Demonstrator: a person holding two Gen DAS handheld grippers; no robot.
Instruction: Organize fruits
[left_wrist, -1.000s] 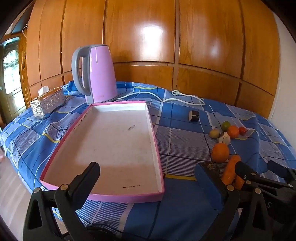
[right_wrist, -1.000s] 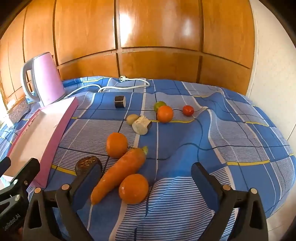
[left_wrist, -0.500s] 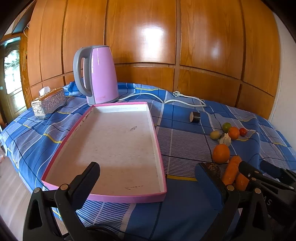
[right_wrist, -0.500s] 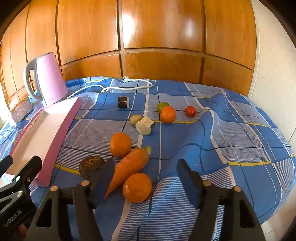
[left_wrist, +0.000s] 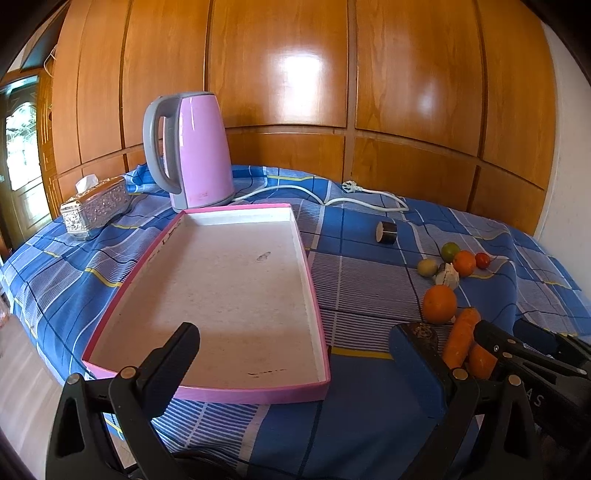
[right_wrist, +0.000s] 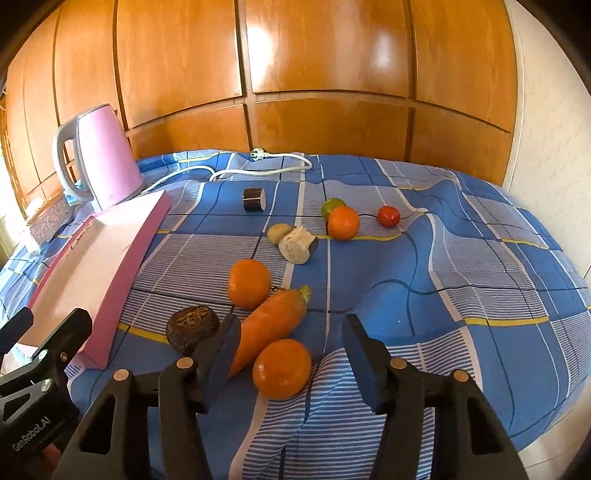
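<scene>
A pink tray (left_wrist: 207, 384) lies empty on the blue checked cloth in front of my open left gripper (left_wrist: 295, 354). My right gripper (right_wrist: 290, 350) is open, its fingers either side of a near orange (right_wrist: 282, 369). A carrot (right_wrist: 271, 325) lies against its left finger. A dark brown fruit (right_wrist: 192, 326) and a second orange (right_wrist: 249, 282) lie just beyond. Further back are a small tan fruit (right_wrist: 279, 233), a cut white chunk (right_wrist: 297, 245), a third orange (right_wrist: 343, 222), a green fruit (right_wrist: 330, 205) and a small red fruit (right_wrist: 388, 216). The right gripper shows in the left wrist view (left_wrist: 532, 343).
A pink kettle (left_wrist: 192, 151) with a white cord (left_wrist: 354, 195) stands behind the tray. A silver tissue box (left_wrist: 94, 208) sits at the left. A dark cut cylinder (right_wrist: 254, 199) lies mid-table. Wooden panels back the table; its right edge is near a white wall.
My right gripper has moved forward and narrowed, so its fingers now flank the near orange. The left gripper has barely moved.
</scene>
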